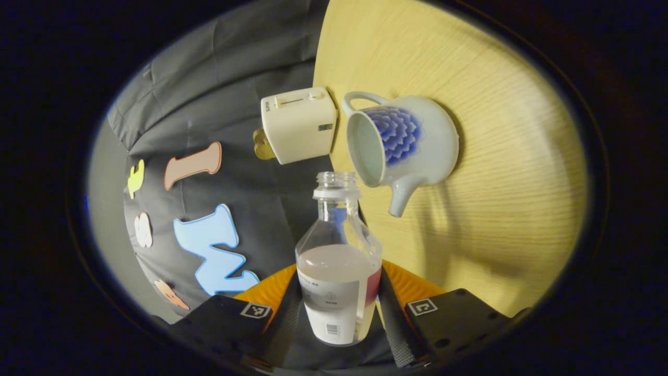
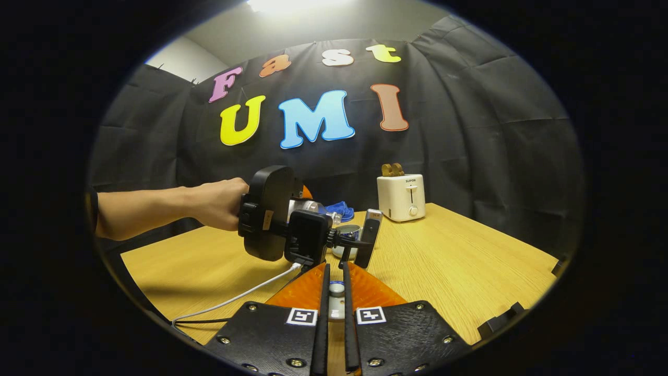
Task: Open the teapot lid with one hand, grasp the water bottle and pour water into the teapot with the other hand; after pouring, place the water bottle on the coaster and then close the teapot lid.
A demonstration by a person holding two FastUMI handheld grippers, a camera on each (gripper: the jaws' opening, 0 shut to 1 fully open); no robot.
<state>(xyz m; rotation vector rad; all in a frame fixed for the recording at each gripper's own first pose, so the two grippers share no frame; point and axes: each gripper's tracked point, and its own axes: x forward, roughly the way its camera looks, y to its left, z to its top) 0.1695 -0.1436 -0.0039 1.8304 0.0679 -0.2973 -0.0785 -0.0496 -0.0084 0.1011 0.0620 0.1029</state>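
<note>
the left gripper [image 1: 339, 313] pinches the uncapped water bottle [image 1: 338, 271] between both fingers, its mouth just short of the open teapot [image 1: 404, 143] on the wooden table [image 1: 511, 183], beside a toaster [image 1: 298, 124]. the right gripper [image 2: 335, 297] is nearly pressed together on a small knob, probably the teapot lid [image 2: 336, 288].

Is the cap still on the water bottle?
No, in the left gripper view the water bottle has a bare open neck with no cap, and it is tipped toward the lidless teapot.
</note>
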